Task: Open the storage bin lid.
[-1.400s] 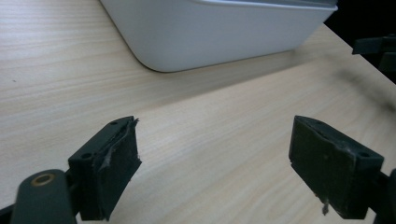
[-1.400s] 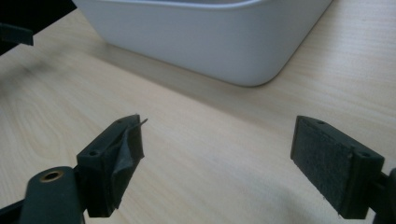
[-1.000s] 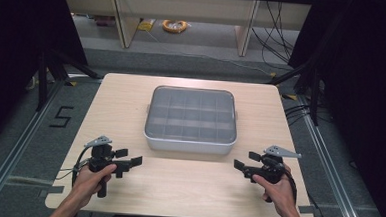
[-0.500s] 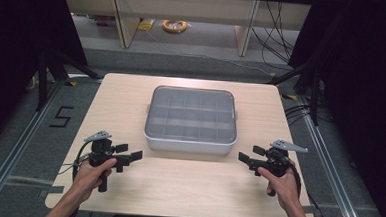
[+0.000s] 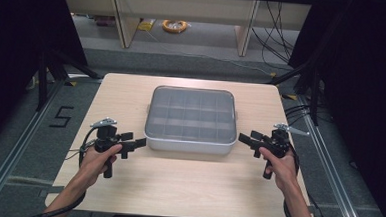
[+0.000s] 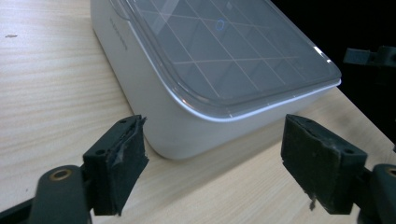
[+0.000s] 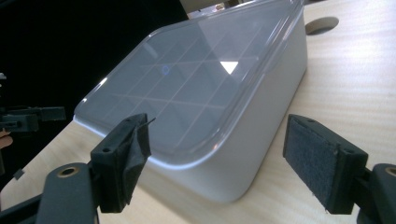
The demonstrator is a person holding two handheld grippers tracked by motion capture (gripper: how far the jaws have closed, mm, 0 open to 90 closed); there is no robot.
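So I've got a claw in each hand, closing in on the white box (image 5: 189, 143) with the clear lid (image 5: 192, 112) sitting mid-frame on the wooden table (image 5: 186, 193). My left gripper (image 5: 138, 144) is at its lower-left corner, my right gripper (image 5: 243, 139) at its lower-right. Both have their jaws standing apart with nothing between the pads, and they've just been narrowing a bit. Neither is touching the box.

My guess is the lid comes off next, so I'd bring both claws in level, aim the pads at the lid's rim rather than the smooth wall below, and lift both corners evenly so the box doesn't skid or tip.

The high view gives me the whole layout — box centred, hands either side. The left gripper view shows the lid's lip overhanging the rounded corner, which is where I'd bite — and the right gripper view catches my other claw off at the left edge.
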